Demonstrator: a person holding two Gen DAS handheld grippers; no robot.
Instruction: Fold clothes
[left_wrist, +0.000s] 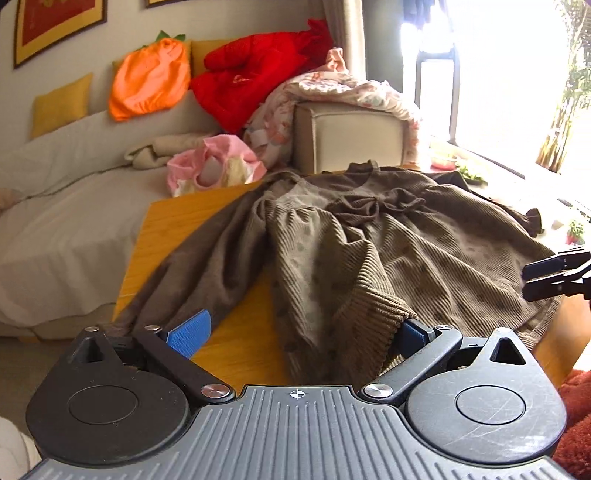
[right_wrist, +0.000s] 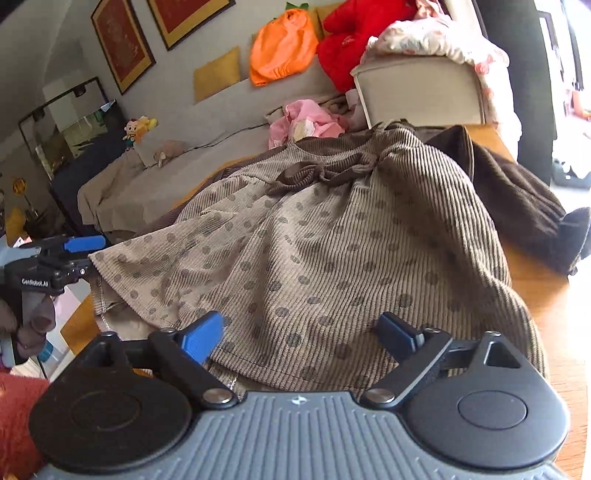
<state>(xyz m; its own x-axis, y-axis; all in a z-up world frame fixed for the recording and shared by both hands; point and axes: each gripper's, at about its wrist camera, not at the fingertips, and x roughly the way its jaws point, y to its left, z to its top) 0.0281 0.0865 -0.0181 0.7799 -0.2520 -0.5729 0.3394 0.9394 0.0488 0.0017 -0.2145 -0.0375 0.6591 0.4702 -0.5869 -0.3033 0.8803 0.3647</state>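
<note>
Closest to us, the left gripper (left_wrist: 299, 334) has its blue ribbed fingers (left_wrist: 189, 332) spread wide. A folded ribbed cuff of the brown dress (left_wrist: 369, 251) lies between them, right up against the right-hand pad, but the pads do not press on it, so we hold nothing there. The right gripper (right_wrist: 301, 334) also stands wide open, its fingers (right_wrist: 203, 338) poised just over the dress's hem; we cannot tell whether they touch the cloth, and they grip nothing.

The dress is soft corduroy, finely ribbed, tan with darker round dots on the skirt (right_wrist: 332, 258), plain darker brown on the long sleeve (left_wrist: 192, 269) that trails toward the table's left edge. A floppy brown bow (left_wrist: 373, 206) sits at the waist. The garment lies spread and rumpled over the smooth orange-yellow wooden table (left_wrist: 166, 229), with a second dark brown ribbed piece (right_wrist: 517, 206) beside it on the right.

Beyond the table runs a sofa (left_wrist: 55, 221) under a pale sheet, carrying a crumpled pink garment (left_wrist: 214, 166), a glossy orange pumpkin-shaped cushion (left_wrist: 147, 85), a plush red item (left_wrist: 251, 77) and a floral quilt (left_wrist: 332, 88) draped over a beige box-like armrest (left_wrist: 351, 140).
</note>
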